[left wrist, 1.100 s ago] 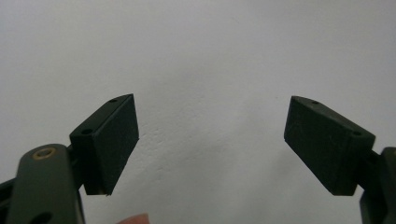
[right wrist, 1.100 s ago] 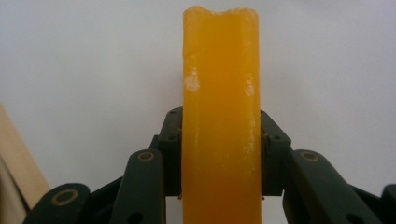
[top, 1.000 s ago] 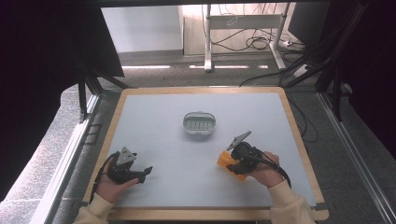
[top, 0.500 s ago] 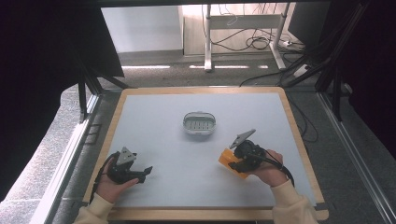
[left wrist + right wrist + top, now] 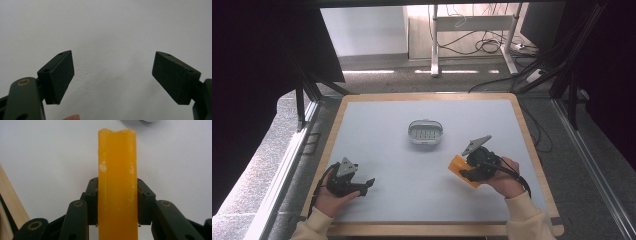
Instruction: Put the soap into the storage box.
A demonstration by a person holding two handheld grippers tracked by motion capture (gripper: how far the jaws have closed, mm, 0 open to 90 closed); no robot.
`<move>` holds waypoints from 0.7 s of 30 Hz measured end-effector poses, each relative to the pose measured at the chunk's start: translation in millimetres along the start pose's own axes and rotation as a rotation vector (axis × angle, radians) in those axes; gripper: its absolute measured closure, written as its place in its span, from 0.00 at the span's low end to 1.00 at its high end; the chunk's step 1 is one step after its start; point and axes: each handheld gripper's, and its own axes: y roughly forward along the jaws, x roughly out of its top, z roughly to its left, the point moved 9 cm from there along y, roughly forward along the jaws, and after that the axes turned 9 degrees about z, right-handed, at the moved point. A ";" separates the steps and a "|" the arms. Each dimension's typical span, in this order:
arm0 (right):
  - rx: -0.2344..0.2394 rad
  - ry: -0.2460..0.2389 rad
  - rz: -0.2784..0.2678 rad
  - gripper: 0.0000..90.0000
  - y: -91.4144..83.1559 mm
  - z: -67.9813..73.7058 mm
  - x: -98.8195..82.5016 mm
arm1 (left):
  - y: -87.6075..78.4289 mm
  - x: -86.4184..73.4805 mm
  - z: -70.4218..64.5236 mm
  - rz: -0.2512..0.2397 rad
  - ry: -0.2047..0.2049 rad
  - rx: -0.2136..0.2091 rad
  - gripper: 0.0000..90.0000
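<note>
An orange bar of soap (image 5: 117, 182) stands on edge between the jaws of my right gripper (image 5: 117, 202), which is shut on it. From above, the soap (image 5: 460, 168) and right gripper (image 5: 468, 170) sit at the table's right side, below and right of a white oval soap dish (image 5: 425, 132) in the middle. At the front left, my left gripper (image 5: 368, 183) rests low over the table. Its pads (image 5: 60, 76) stand wide apart over bare white surface, with nothing between them.
The white table top has a wooden rim (image 5: 427, 96). A strip of that rim (image 5: 11, 202) shows left of the soap in the right gripper view. Black frame posts (image 5: 304, 107) flank the table, and cables (image 5: 492, 47) lie on the floor beyond.
The right gripper has shifted slightly with the soap held in it. The left gripper has stayed in place and open.
</note>
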 end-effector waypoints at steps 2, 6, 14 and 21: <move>0.000 0.000 0.000 0.69 0.3 0.2 0.2 | -0.5 0.0 0.0 0.000 0.000 0.001 0.20; -0.004 -0.008 -0.002 0.69 0.3 0.5 1.6 | -1.2 0.4 -0.3 -0.004 0.002 0.003 0.20; -0.006 -0.022 -0.017 0.69 -5.8 -0.8 11.7 | -1.6 0.5 -0.4 -0.005 0.005 0.009 0.20; -0.009 -0.034 -0.017 0.69 -7.7 -3.1 23.3 | -1.8 0.3 -0.2 -0.003 0.004 0.008 0.20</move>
